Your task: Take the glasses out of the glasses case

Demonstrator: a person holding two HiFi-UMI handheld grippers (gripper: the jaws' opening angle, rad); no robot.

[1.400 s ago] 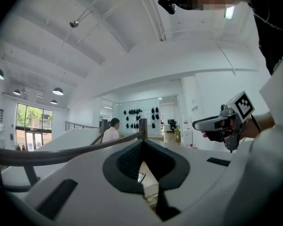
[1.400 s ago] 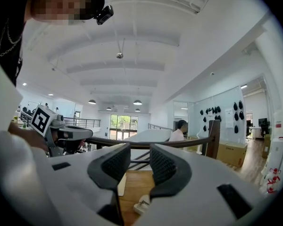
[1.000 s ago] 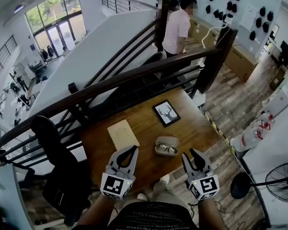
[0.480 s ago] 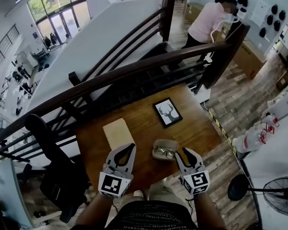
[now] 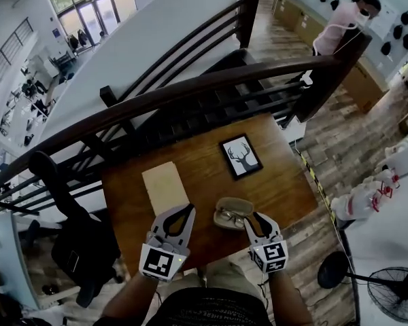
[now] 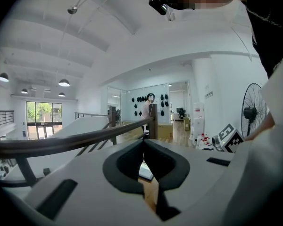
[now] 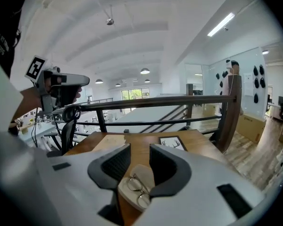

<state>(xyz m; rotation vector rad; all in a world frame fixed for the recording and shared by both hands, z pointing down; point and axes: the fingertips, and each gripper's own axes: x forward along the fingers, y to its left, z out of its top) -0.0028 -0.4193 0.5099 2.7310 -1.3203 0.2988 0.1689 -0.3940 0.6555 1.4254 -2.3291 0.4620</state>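
Glasses [image 5: 230,217] are seen lying in the opened glasses case [image 5: 235,202] just nearside of the deer picture [image 5: 240,157], jaws of the right gripper [image 5: 253,219] spread apart close by it, those of the left gripper [image 5: 188,212] closed empty.

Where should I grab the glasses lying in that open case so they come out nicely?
Probably the thin bridge between the two lenses. The glasses lie flat, lenses up, in the open case, and its raised rim blocks the sides. So come from above with the right gripper, one of its fingers on each side of the bridge.
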